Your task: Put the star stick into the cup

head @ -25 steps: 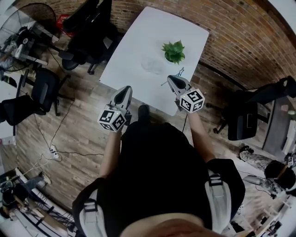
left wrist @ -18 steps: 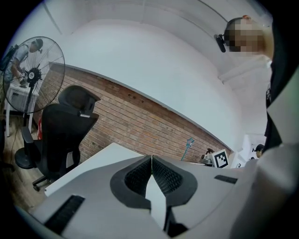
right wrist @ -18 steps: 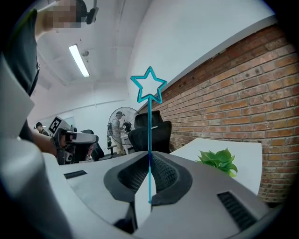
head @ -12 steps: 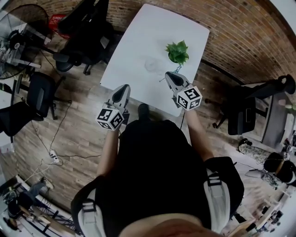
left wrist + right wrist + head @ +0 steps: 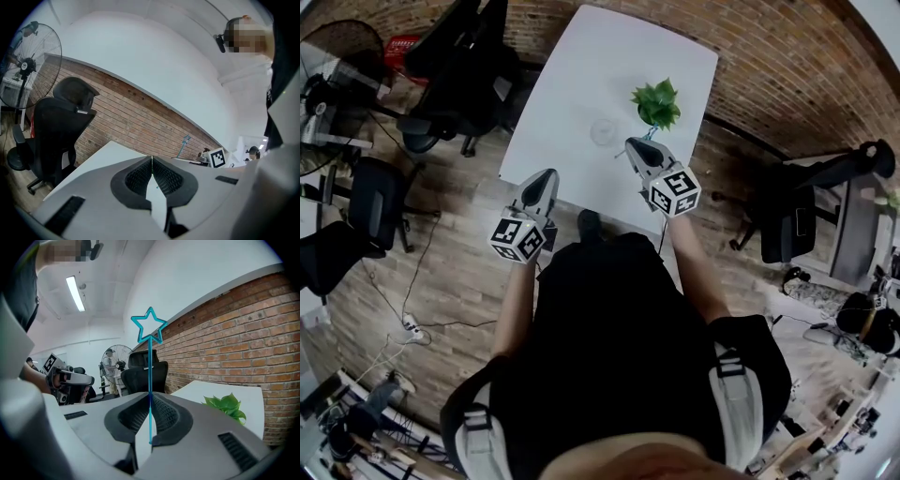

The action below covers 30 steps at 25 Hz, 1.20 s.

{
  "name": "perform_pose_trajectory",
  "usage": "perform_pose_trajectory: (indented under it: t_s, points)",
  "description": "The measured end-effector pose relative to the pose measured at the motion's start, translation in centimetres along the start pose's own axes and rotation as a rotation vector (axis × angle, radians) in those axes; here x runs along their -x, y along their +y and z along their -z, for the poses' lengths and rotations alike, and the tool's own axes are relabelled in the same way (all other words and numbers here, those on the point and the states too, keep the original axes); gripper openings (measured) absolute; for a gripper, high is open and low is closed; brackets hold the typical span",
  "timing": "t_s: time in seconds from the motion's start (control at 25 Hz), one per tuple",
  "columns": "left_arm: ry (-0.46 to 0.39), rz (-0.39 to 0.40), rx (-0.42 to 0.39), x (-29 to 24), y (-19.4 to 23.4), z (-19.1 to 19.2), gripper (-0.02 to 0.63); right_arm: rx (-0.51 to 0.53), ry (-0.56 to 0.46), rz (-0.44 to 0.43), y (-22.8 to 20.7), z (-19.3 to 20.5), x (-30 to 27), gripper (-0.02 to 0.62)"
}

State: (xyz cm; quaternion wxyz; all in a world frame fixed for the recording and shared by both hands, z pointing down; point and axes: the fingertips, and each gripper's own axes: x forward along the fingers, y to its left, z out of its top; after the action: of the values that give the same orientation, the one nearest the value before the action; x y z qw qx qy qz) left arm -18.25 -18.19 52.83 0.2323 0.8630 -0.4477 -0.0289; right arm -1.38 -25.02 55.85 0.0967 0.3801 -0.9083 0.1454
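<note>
**Right side.** My right hand-held gripper (image 5: 150, 404) is clamped on the star stick (image 5: 149, 357), which stands upright between the jaws with the star uppermost. In the head view I see this gripper over the white counter (image 5: 572, 75), near the clear cup (image 5: 603, 132) and the potted plant (image 5: 655, 103).

**Left side.** My left hand-held gripper (image 5: 152, 165) has its jaws pressed together on nothing. It sits at the counter's near edge, apart from the cup.

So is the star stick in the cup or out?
Out. The right gripper is shut on the star stick, star end up; the cup stands apart on the table.
</note>
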Motion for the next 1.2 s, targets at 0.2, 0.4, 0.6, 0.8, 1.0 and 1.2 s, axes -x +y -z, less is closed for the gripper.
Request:
perform_pose_trajectory:
  t_s: [0.2,0.4,0.6,0.8,1.0,1.2]
  points:
    - [0.011,0.024,-0.007,-0.8,0.1,-0.1,0.026,0.018,-0.007,0.007,-0.5,-0.7,-1.1,0.011]
    - [0.018,0.026,-0.008,-0.8,0.3,-0.1,0.026,0.025,-0.008,0.010,-0.8,-0.9,-2.1,0.011]
    - [0.021,0.005,-0.001,-0.4,1.6,-0.1,0.026,0.029,-0.010,0.009,-1.3,-1.2,-3.6,0.011]
    - [0.021,-0.016,0.004,0.0,2.8,-0.2,0.026,0.038,0.003,0.009,-1.7,-1.0,-5.3,0.011]
    - [0.025,-0.025,0.011,-0.2,3.4,-0.2,0.026,0.043,0.054,0.015,-2.5,0.9,-6.9,0.011]
    - [0.038,-0.021,0.009,-0.4,3.8,0.0,0.026,0.061,0.111,0.025,-3.2,3.0,-7.8,0.011]
